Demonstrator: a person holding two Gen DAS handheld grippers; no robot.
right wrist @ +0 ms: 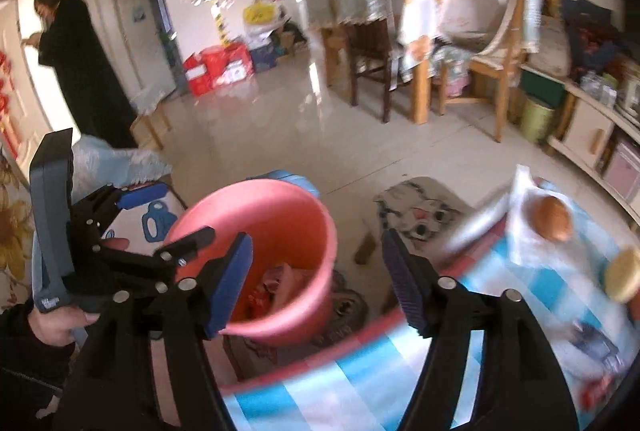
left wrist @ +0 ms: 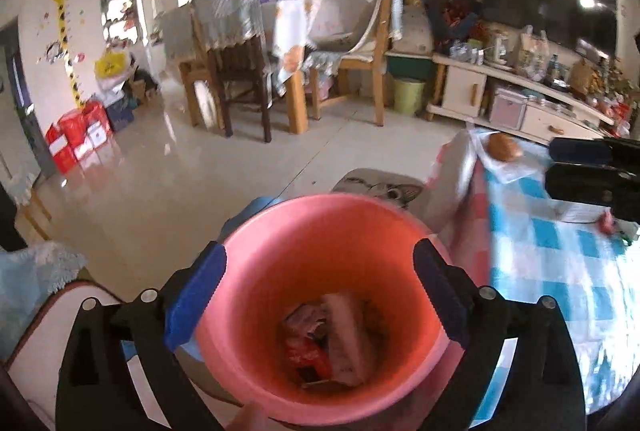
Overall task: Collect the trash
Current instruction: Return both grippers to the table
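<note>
Directly below the wide-open, empty left gripper (left wrist: 320, 295) a pink bucket (left wrist: 280, 227) of wrappers (left wrist: 340, 339) is seen; rightward, the open, empty right gripper (right wrist: 316, 279) is held over a checked tablecloth (right wrist: 360, 371).

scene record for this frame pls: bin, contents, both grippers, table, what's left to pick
bin: pink bucket on the floor beside the table
contents: wrappers, red and pale, lying at the bottom
left gripper: open, empty, above the bucket's mouth
right gripper: open, empty, between the bucket and the table
table: blue-and-white checked cloth
on table: round brown item on a white plastic bag; other bits too blurred to name
bystander: person in dark coat at a far door
</note>
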